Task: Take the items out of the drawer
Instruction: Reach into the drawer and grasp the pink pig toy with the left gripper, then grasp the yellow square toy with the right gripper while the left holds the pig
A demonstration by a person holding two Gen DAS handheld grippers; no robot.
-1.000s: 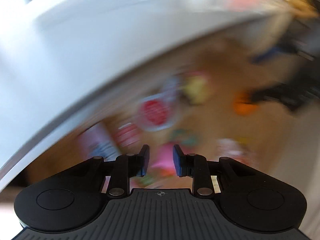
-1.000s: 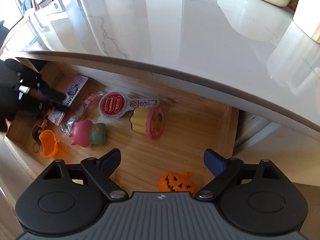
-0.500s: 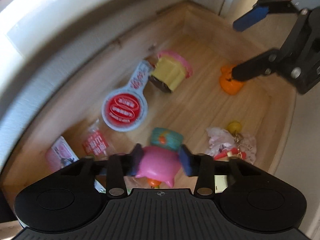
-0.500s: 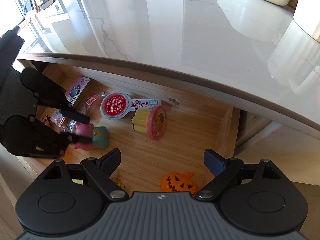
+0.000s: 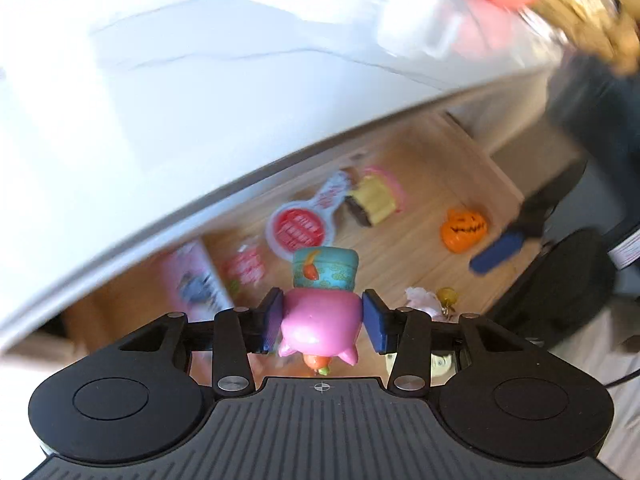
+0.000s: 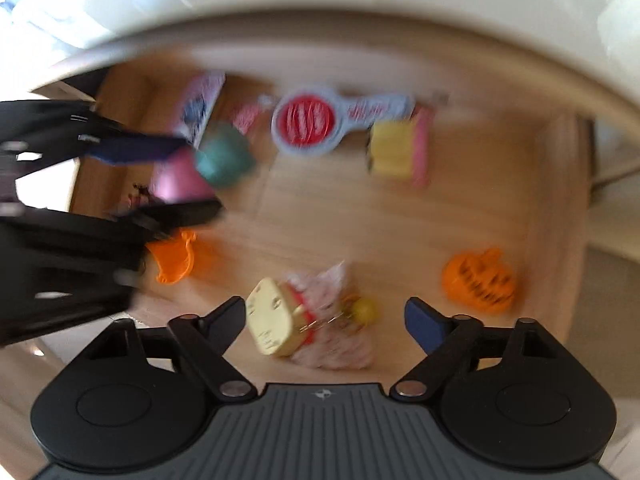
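Note:
My left gripper [image 5: 322, 322] is shut on a pink pig toy [image 5: 320, 326] with a teal hat [image 5: 325, 270], held above the open wooden drawer [image 5: 420, 248]. The same toy [image 6: 180, 178] shows blurred in the right wrist view, clamped in the left gripper [image 6: 188, 176]. My right gripper [image 6: 325, 320] hangs open low over the drawer, with a cream tag keychain in a clear bag [image 6: 280, 326] between and just beyond its fingers. An orange pumpkin [image 6: 478, 280] lies to its right.
Also in the drawer are a red-and-white round packet [image 6: 306, 120], a yellow-and-pink cake toy [image 6: 396, 152], an orange clip [image 6: 176, 258], a pink card [image 5: 192, 280] and a small red sachet [image 5: 244, 266]. A white marble countertop [image 5: 160, 100] overhangs the drawer's back.
My left gripper has lifted the pig toy up and back from the drawer floor. My right gripper has dropped down into the drawer, over the bagged keychain.

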